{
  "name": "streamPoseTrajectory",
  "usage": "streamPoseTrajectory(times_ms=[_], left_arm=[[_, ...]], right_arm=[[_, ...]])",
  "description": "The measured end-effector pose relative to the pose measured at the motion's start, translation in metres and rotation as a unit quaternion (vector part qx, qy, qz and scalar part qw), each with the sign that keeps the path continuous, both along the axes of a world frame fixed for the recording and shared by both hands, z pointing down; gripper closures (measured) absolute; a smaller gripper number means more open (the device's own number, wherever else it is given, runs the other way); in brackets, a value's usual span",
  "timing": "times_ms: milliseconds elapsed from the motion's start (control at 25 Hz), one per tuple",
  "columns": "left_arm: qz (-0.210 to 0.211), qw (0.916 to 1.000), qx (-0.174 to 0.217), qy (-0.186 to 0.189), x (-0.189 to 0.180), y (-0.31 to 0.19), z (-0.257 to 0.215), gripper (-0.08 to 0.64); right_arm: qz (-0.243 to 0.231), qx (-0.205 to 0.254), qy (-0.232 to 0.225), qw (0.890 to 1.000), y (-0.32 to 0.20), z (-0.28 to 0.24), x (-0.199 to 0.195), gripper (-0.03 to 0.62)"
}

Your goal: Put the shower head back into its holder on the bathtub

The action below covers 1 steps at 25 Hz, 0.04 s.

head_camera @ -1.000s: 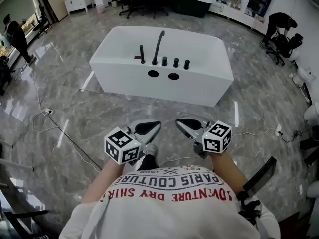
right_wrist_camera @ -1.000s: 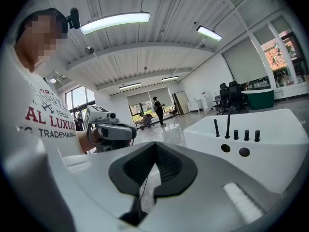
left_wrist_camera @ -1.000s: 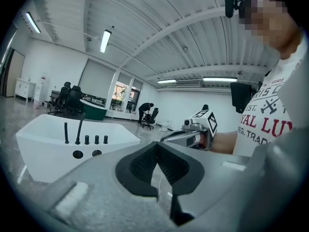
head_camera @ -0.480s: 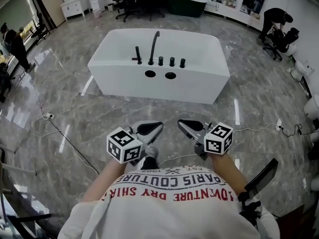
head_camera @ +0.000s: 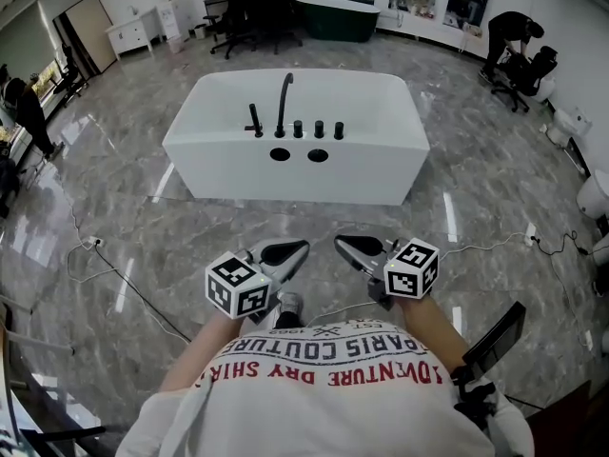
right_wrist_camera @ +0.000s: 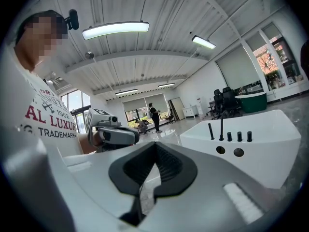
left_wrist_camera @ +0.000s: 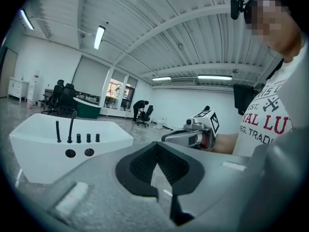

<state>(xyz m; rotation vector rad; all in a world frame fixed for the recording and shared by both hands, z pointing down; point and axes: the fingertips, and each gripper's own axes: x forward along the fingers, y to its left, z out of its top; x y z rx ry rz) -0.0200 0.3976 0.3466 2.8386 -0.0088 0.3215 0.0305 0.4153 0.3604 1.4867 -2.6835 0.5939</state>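
Left gripper [head_camera: 297, 248] and right gripper [head_camera: 346, 247] were both clenched on nothing, side by side at lower centre. White freestanding bathtub [head_camera: 295, 174] sat at upper centre on grey marble floor [head_camera: 114, 217]. Slim black shower head [head_camera: 254, 119] stood upright on tub rim, just left of curved black spout [head_camera: 283, 101], well apart from both grippers.

This is a large open hall, like a bathroom showroom used as a work space. A white bathtub [head_camera: 295, 177] stands alone in the middle of a polished grey marble floor [head_camera: 476, 174], with a dark green tub [head_camera: 335, 19] by the far windows [left_wrist_camera: 117, 93]. Black office chairs [head_camera: 249, 8], a white cabinet [head_camera: 128, 31] and loose cables [head_camera: 92, 243] sit around it, under a ribbed ceiling [right_wrist_camera: 159, 57] with strip lights [right_wrist_camera: 115, 29].
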Motion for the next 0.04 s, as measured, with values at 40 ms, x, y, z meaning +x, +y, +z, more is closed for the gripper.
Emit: streamPoseTrajectory(times_ms=[40], left_arm=[[0.0, 1.0, -0.002, -0.001, 0.0011, 0.0031, 0.0006, 0.558]], right_arm=[[-0.001, -0.001, -0.001, 1.0, 0.0028, 0.0004, 0.0003, 0.588]])
